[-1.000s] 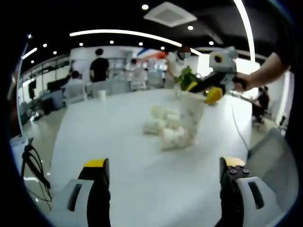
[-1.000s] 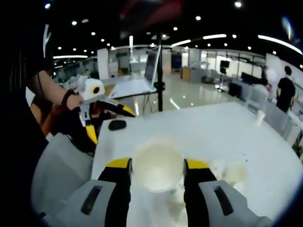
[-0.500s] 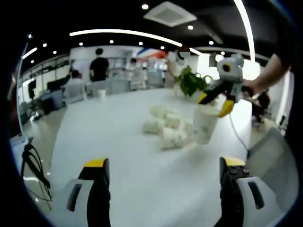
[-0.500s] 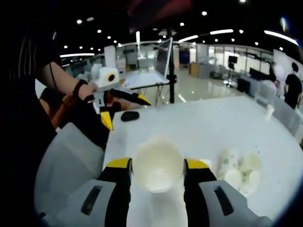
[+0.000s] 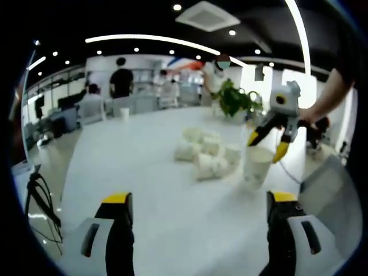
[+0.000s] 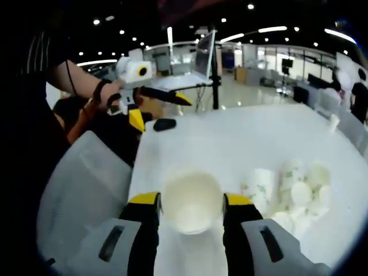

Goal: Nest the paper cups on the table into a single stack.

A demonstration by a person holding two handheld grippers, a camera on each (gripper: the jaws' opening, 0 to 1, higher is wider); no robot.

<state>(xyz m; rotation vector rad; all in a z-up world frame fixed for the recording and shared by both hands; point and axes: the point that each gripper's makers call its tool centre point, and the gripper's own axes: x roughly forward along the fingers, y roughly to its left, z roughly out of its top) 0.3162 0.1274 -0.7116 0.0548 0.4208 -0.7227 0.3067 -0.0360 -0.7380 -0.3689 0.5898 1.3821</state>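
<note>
A pile of white paper cups (image 5: 204,152) lies on its side in the middle of the white table (image 5: 144,172); the same pile (image 6: 293,190) shows at the right of the right gripper view. My right gripper (image 6: 191,215) is shut on one upright paper cup (image 6: 191,201), open mouth facing the camera. In the left gripper view, that right gripper (image 5: 266,145) holds the cup (image 5: 257,167) low over the table, right of the pile. My left gripper (image 5: 199,230) is open with nothing between its jaws, well short of the pile. It also appears as the left gripper (image 6: 158,112), held in a hand at the table's edge.
A grey chair (image 6: 86,190) stands by the table's near edge. A black mouse-like object (image 6: 165,123) lies on the table near the left gripper. A potted plant (image 5: 233,100) and a lone cup (image 5: 124,113) stand at the far side. People stand behind.
My right gripper has carried its cup from above the pile down and to the right, low beside the pile. The left gripper has stayed open in place.
</note>
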